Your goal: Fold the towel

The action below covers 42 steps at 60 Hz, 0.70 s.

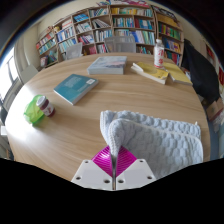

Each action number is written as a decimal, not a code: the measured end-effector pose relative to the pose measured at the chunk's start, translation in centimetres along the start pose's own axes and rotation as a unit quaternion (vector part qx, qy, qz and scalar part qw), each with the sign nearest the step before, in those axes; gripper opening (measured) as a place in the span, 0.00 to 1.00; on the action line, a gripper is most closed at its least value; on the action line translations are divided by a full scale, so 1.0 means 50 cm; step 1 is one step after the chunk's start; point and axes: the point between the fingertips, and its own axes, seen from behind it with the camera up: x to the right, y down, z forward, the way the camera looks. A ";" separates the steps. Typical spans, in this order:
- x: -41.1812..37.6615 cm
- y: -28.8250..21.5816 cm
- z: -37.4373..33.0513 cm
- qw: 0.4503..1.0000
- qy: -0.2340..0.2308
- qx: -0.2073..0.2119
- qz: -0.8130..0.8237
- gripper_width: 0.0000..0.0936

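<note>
A light grey textured towel (160, 142) lies on the round wooden table (90, 125), to the right of and just ahead of my fingers. My gripper (114, 160) is shut on a corner of the towel. The cloth rises in a narrow pinched fold (118, 135) from between the magenta pads (104, 160) and spreads out to the right.
A teal book (76, 88) lies left of centre. A green and pink item (39, 109) sits at the table's left edge. Stacked books (108, 65), a white bottle (158, 52) and yellow papers (160, 73) lie at the far side. A dark chair (203, 72) and bookshelves (110, 28) stand beyond.
</note>
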 end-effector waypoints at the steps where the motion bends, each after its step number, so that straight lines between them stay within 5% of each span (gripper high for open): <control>1: 0.006 -0.011 -0.013 1.000 -0.002 0.007 0.004 0.02; 15: 0.244 -0.116 -0.203 0.992 0.041 0.090 0.084 0.03; 31: 0.515 0.093 -0.132 0.979 0.119 -0.017 0.163 0.04; 37: 0.531 0.112 -0.108 0.978 0.131 -0.019 0.161 0.04; 42: 0.527 0.108 -0.121 0.976 0.136 -0.023 0.171 0.14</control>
